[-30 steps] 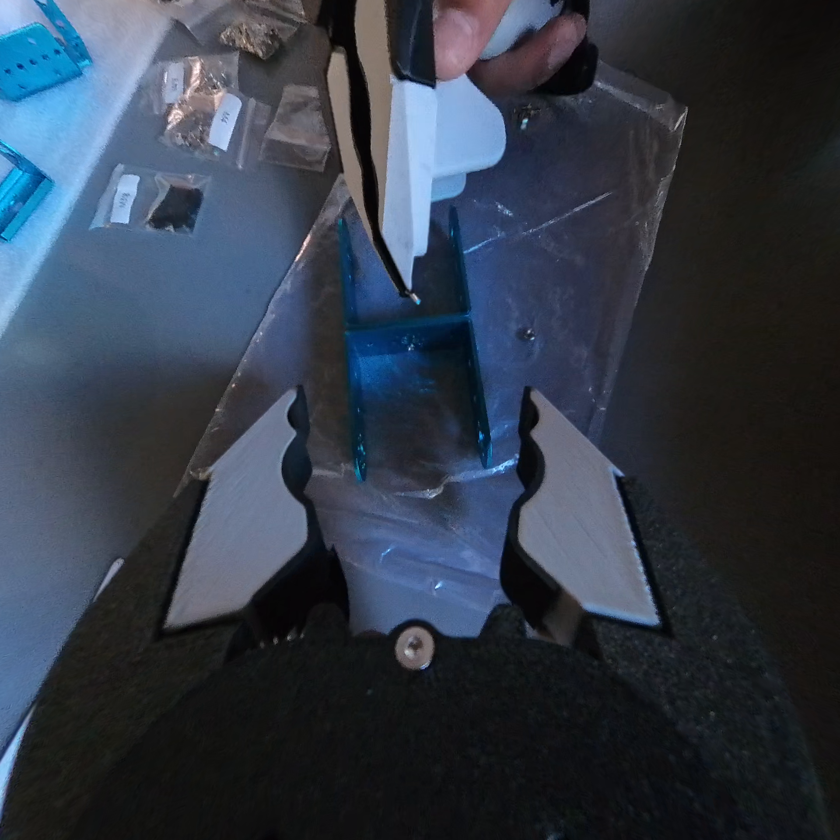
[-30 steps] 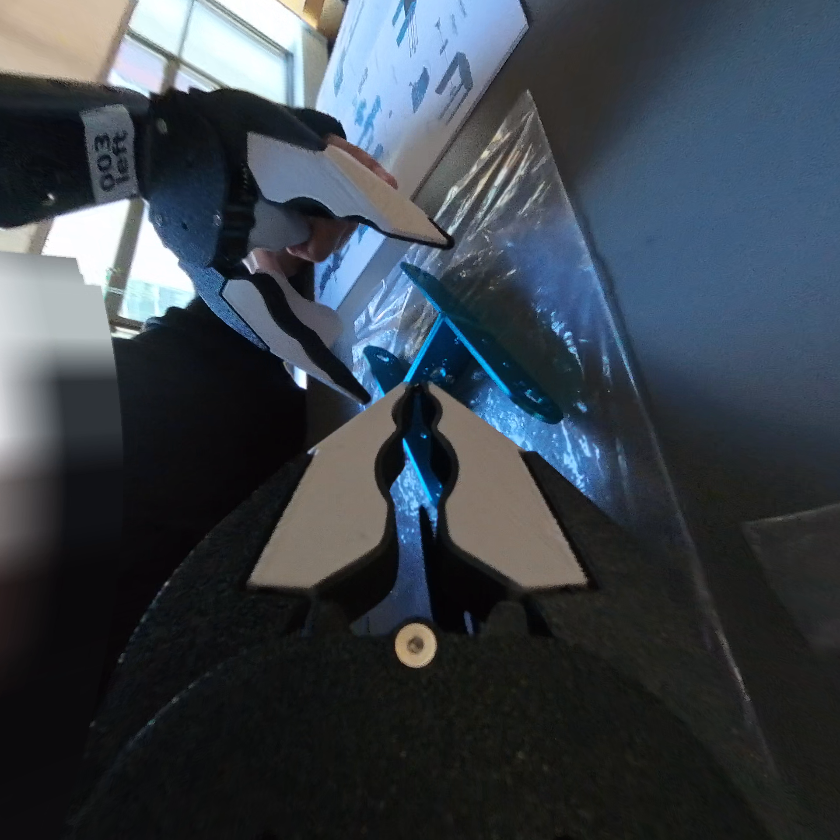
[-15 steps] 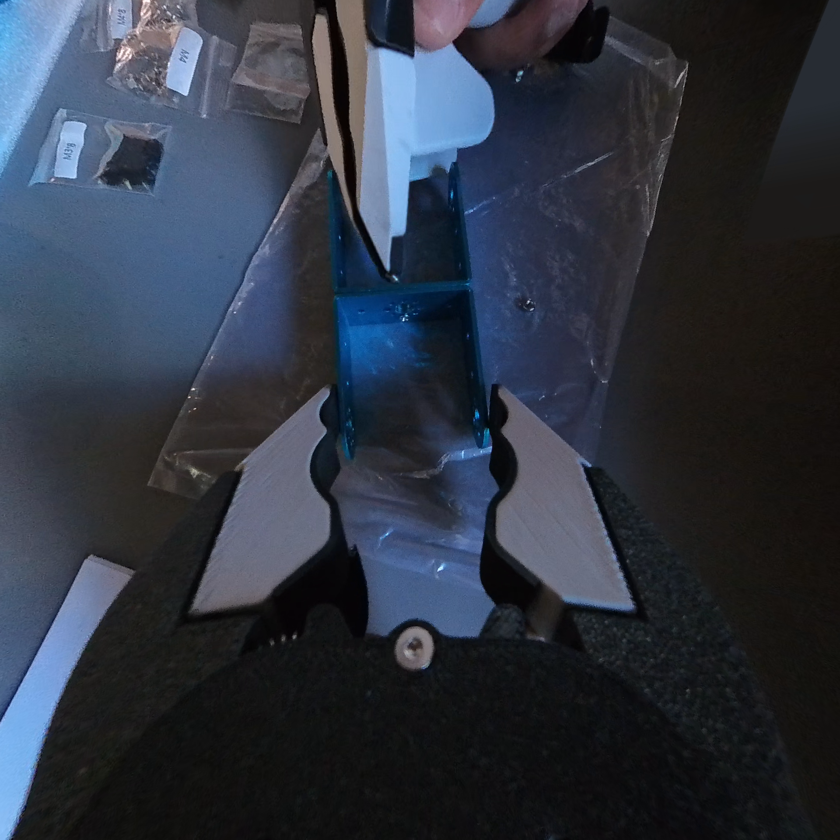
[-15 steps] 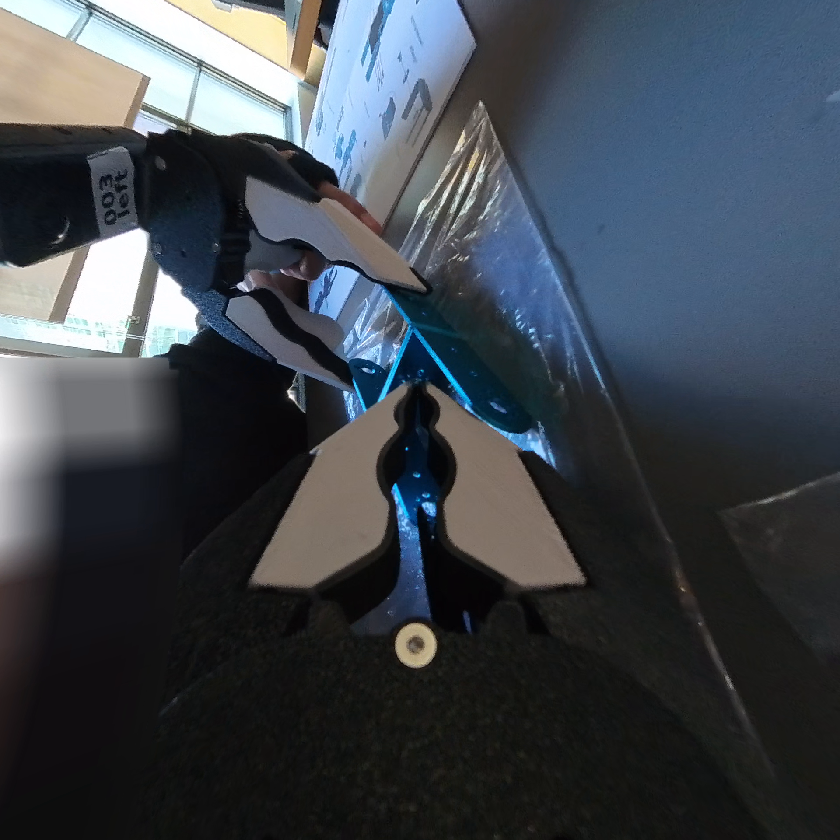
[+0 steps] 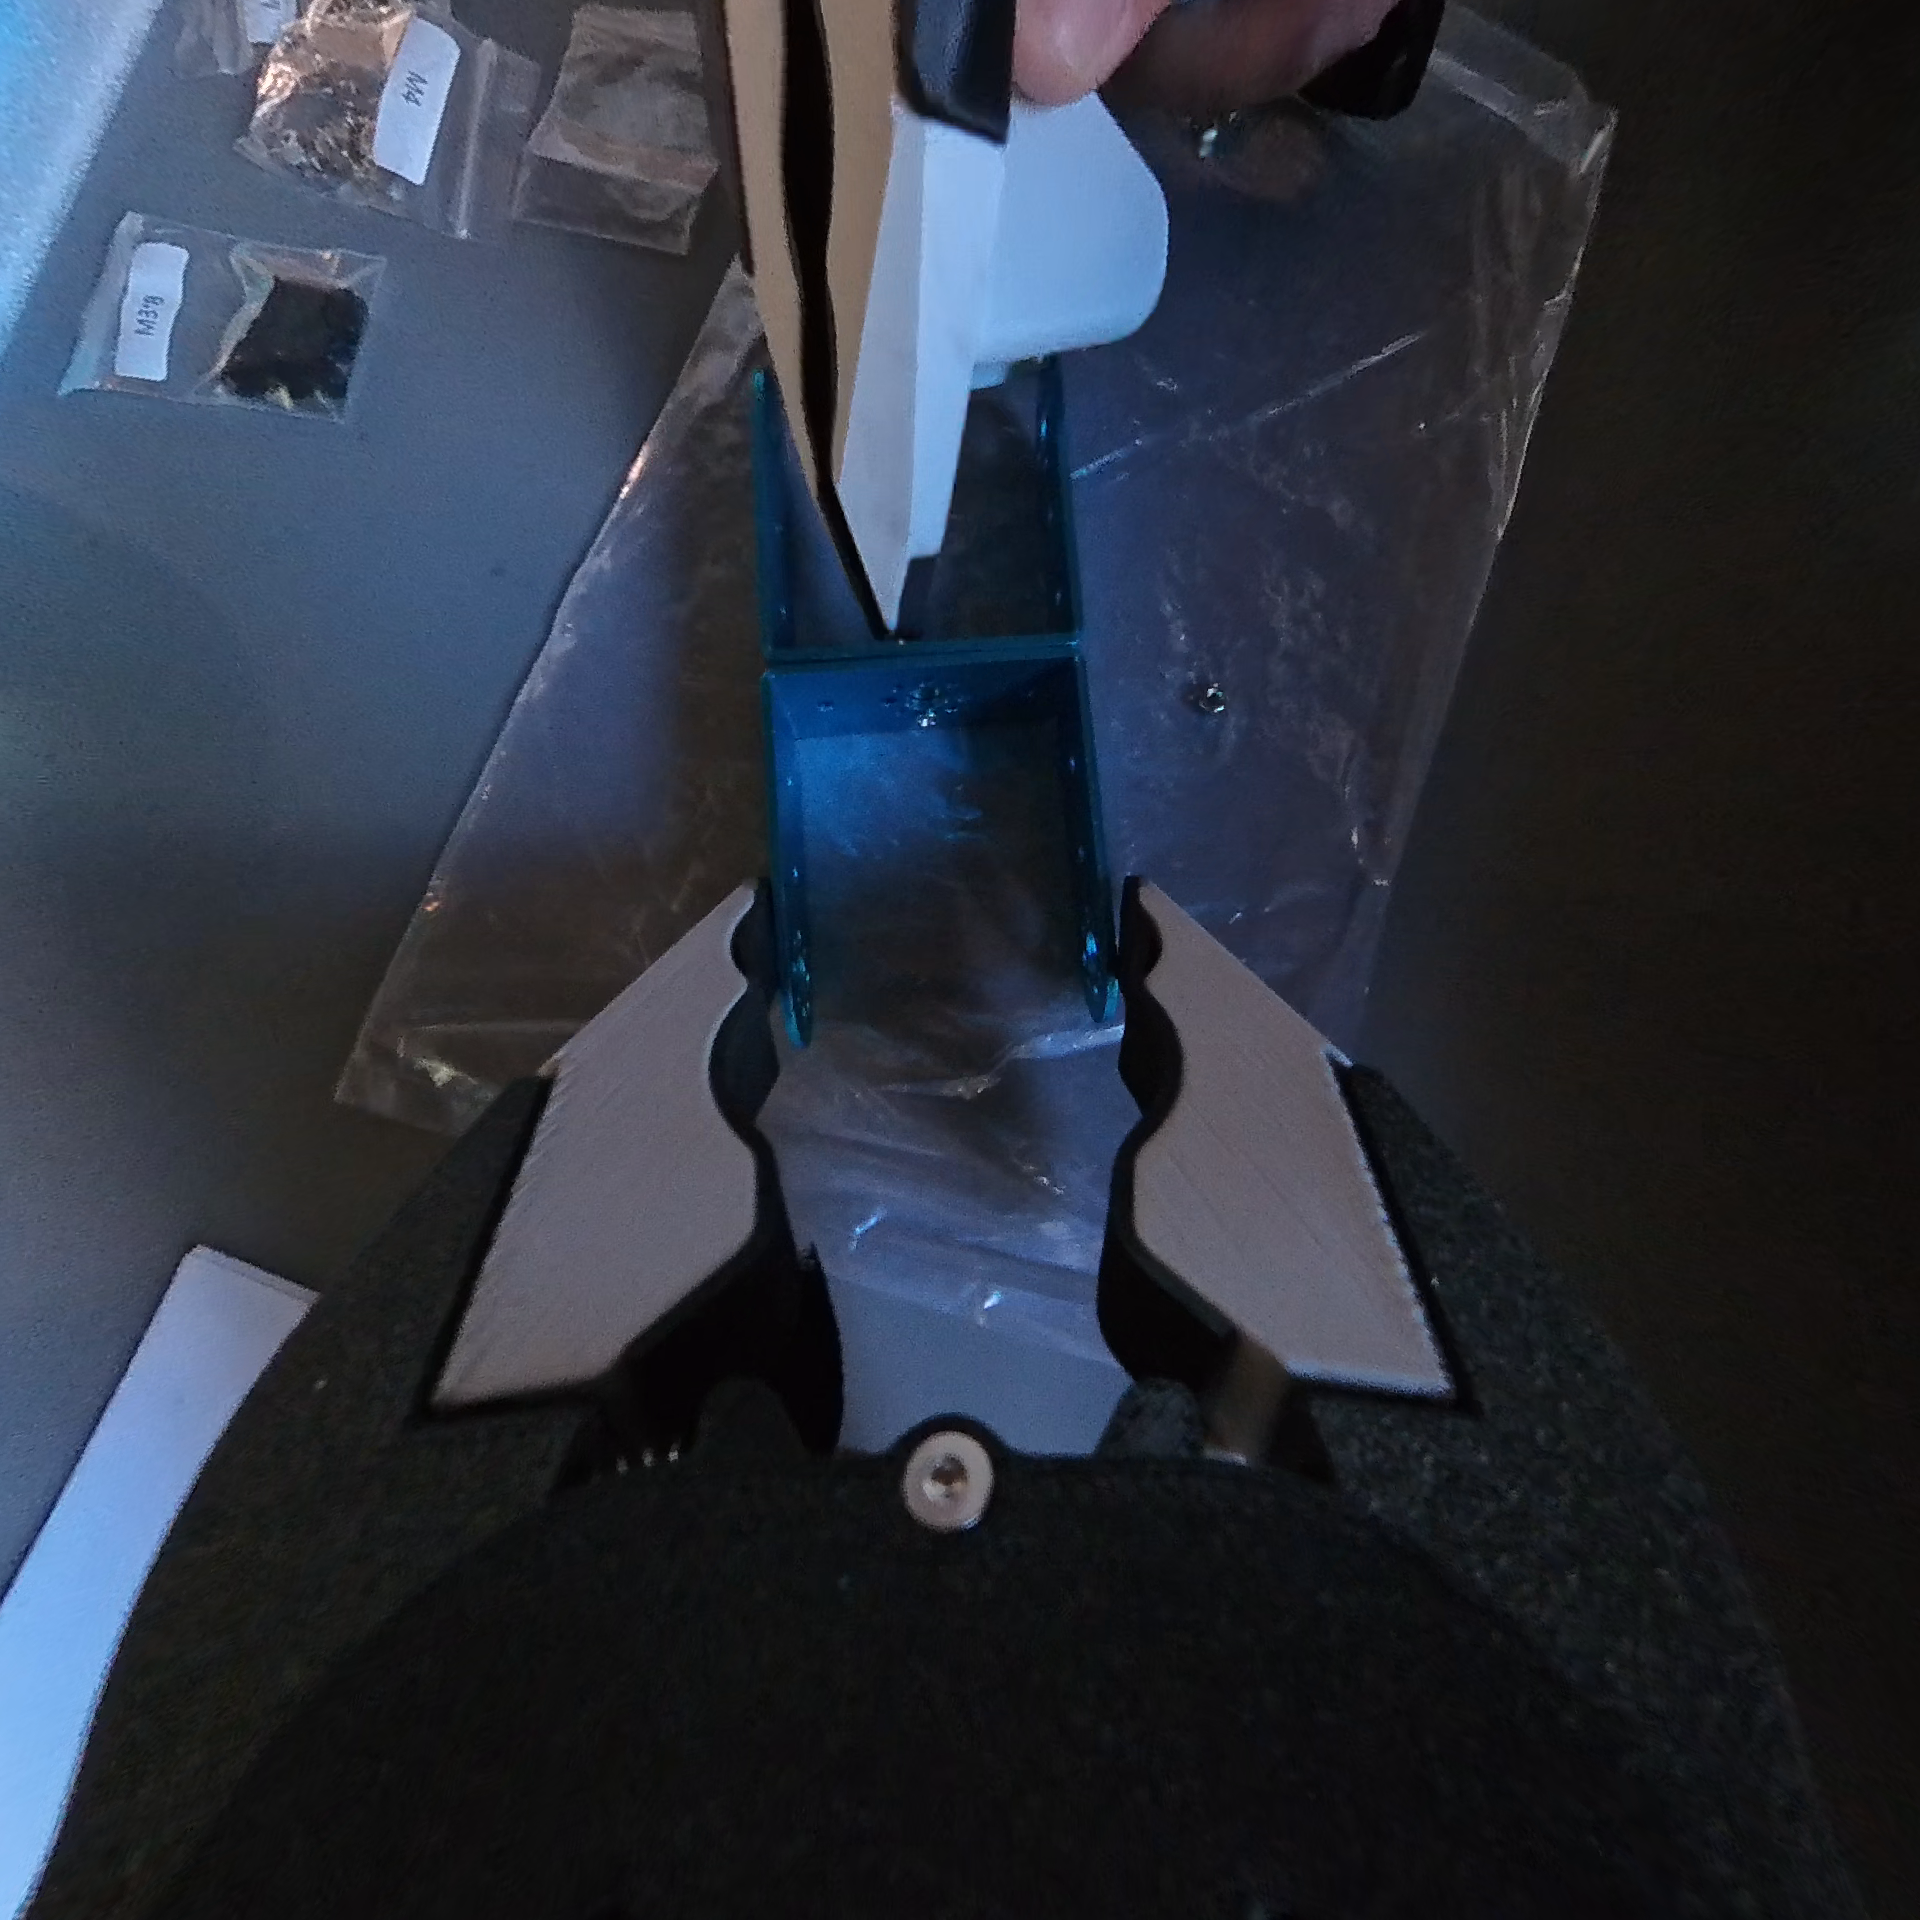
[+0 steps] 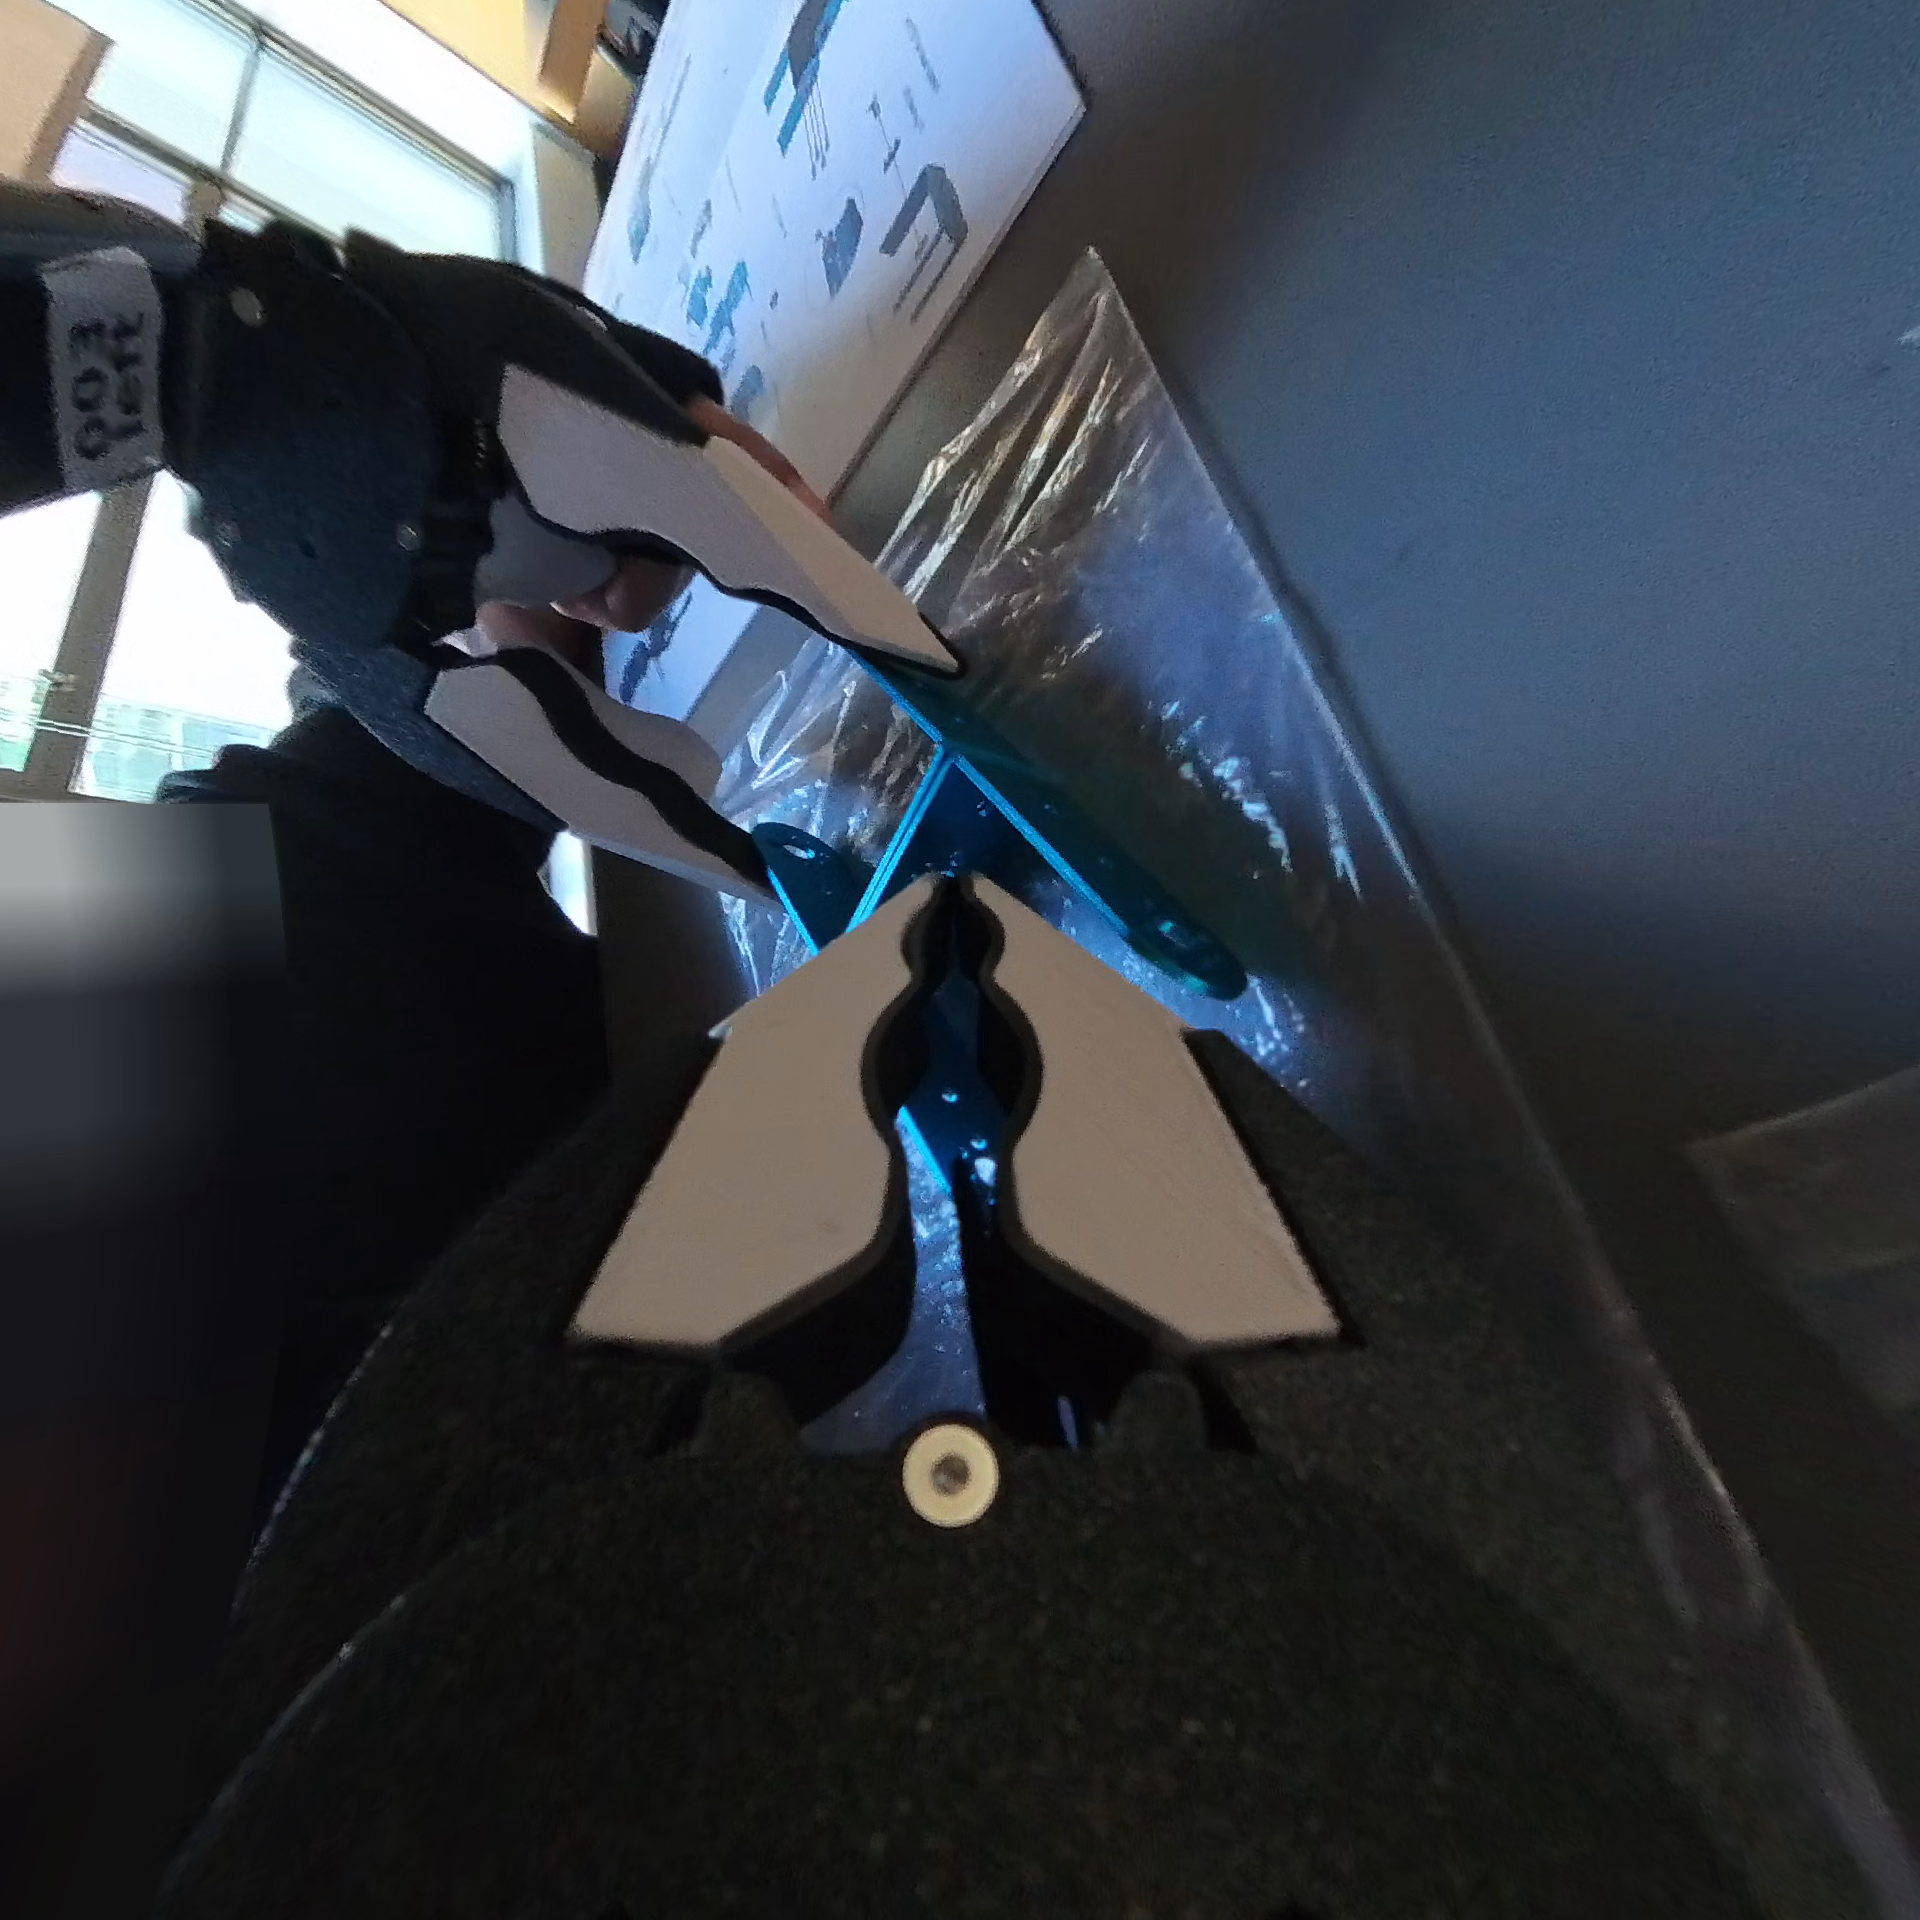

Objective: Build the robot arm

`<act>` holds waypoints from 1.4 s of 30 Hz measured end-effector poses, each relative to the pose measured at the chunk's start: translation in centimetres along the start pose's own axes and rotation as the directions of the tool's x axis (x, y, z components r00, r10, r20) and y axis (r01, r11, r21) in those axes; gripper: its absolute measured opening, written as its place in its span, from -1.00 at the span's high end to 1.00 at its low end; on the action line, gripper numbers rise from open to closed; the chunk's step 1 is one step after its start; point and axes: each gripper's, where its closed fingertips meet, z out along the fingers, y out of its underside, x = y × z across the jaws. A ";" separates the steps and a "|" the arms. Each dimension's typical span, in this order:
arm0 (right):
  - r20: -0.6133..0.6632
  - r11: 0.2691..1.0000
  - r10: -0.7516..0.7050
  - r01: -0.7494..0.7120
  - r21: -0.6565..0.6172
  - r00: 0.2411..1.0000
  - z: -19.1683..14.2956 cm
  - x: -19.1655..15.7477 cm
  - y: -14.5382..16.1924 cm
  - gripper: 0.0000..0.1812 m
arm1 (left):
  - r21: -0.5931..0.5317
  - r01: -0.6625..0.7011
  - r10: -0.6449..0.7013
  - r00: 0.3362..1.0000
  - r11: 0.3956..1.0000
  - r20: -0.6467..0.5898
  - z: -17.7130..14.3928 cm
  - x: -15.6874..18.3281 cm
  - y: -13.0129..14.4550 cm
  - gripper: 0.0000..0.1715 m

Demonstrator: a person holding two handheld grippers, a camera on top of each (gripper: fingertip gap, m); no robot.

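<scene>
A blue H-shaped metal bracket (image 5: 925, 707) lies on a clear plastic bag (image 5: 1299, 520) on the grey table. My left gripper (image 5: 942, 899) straddles the bracket's near ends, one fingertip against the outside of each arm. In the right wrist view this gripper (image 6: 847, 764) clasps the bracket (image 6: 1081, 862) from the left. My right gripper (image 6: 951, 883) is shut, tips at the bracket's cross plate. In the left wrist view it (image 5: 883, 618) points down onto the cross plate from above. Anything pinched in its tips is hidden.
Small bags of hardware (image 5: 239, 312) (image 5: 343, 114) (image 5: 613, 135) lie at the back left. A loose screw (image 5: 1210, 698) rests on the plastic bag. A white sheet (image 5: 125, 1455) lies at the near left. A printed instruction sheet (image 6: 831, 208) lies beyond the bag. Some 5 cm of space lies between my two pairs of fingers.
My left gripper moved forward and narrowed until its fingers met the bracket's arms. My right gripper's tips came down from just above the cross plate onto it.
</scene>
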 end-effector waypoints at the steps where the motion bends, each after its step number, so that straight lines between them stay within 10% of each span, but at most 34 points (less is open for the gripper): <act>1: -0.011 1.000 -0.007 0.007 -0.004 1.000 0.1 0.0 0.1 1.00 | -0.003 -0.001 0.001 1.000 1.000 -0.002 0.0 0.1 0.0 0.24; 22: -0.133 0.995 -0.090 0.083 -0.058 0.987 -0.4 -0.4 0.2 1.00 | -0.011 0.000 0.000 1.000 1.000 0.022 0.3 0.3 -0.1 0.24; 36: -0.446 0.990 -0.136 0.134 -0.037 0.885 -0.9 0.4 -0.5 1.00 | -0.025 0.045 -0.043 0.996 0.999 0.078 0.4 0.3 -0.1 0.24; 42: -0.409 0.885 -0.465 0.393 -0.251 0.785 -3.1 0.7 -1.4 0.81 | -0.040 0.004 -0.001 0.997 0.999 0.077 0.2 0.4 0.2 0.24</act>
